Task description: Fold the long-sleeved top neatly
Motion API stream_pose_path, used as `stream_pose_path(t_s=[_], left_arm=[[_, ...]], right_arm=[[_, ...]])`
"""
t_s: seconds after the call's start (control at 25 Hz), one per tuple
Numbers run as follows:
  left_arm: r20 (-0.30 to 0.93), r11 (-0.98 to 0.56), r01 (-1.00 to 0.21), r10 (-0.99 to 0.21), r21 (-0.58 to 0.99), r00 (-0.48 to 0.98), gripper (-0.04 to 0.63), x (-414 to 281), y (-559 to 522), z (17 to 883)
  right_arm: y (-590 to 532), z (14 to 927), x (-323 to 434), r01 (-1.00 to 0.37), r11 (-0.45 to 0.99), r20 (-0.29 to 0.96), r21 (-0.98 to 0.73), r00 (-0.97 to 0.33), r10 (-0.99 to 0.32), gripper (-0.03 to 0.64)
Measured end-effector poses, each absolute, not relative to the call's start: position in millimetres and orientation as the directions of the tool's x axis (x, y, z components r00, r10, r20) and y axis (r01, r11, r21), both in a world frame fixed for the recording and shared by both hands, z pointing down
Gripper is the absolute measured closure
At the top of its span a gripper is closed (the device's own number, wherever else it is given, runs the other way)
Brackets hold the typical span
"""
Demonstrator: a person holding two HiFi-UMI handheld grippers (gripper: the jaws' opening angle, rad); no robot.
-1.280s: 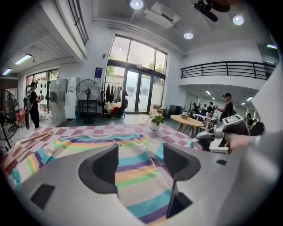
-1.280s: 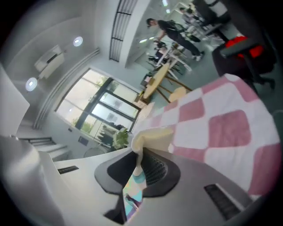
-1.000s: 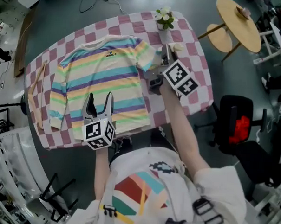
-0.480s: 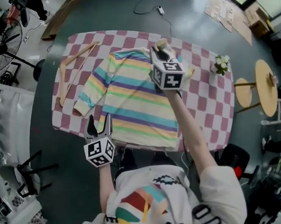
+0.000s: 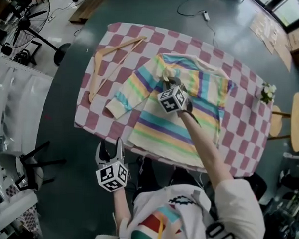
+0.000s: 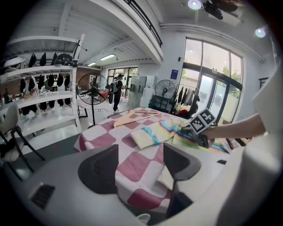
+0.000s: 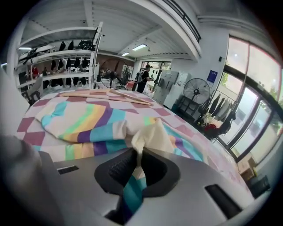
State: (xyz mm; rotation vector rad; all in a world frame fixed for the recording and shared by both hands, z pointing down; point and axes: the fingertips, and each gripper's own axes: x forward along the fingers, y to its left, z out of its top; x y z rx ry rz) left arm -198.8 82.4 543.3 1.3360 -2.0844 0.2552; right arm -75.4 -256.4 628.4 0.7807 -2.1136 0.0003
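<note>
Long-sleeved top (image 5: 178, 135) lies hem-near; right gripper (image 5: 167, 83) pinches sleeve cuff (image 7: 131, 190) over its chest; left gripper (image 5: 110, 148) gaping, empty, well apart beyond table (image 5: 97, 124) near edge.

A wooden hanger (image 5: 120, 46) lies on the checked tablecloth (image 5: 92, 114), and a flower vase (image 5: 267, 92) stands near its edge.

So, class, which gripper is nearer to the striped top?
Right. The right gripper is shut on a fold of the striped top; the left gripper hangs open off the table's near edge, apart from it.
</note>
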Motion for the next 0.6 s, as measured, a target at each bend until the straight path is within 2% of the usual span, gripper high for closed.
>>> stream_pose_path(t_s=[0.2, 0.24, 0.32, 0.36, 0.48, 0.6], left_arm=[[0.604, 0.456, -0.87, -0.752, 0.189, -0.263, 0.296, -213, 84, 547], [0.6, 0.45, -0.872, -0.758, 0.195, -0.257, 0.296, -215, 82, 546], [0.587, 0.435, -0.877, -0.771, 0.204, -0.246, 0.296, -219, 76, 543], [0.578, 0.426, -0.88, -0.78, 0.208, -0.241, 0.296, -222, 73, 540], [0.551, 0.409, -0.885, -0.801, 0.221, -0.233, 0.296, -232, 70, 533], [0.533, 0.421, -0.877, -0.81, 0.233, -0.247, 0.296, -244, 78, 530]], right_arm=[[-259, 620, -82, -0.567, 0.789, 0.718, 0.238, -0.444, -0.536, 0.58], [-257, 614, -85, -0.572, 0.788, 0.71, 0.23, -0.455, -0.538, 0.56], [-251, 597, -96, -0.564, 0.796, 0.681, 0.219, -0.496, -0.539, 0.454], [-245, 586, -103, -0.549, 0.805, 0.664, 0.225, -0.518, -0.539, 0.449], [-206, 551, -137, -0.43, 0.854, 0.619, 0.292, -0.596, -0.511, 0.448], [-140, 542, -178, -0.233, 0.903, 0.61, 0.36, -0.674, -0.417, 0.448]])
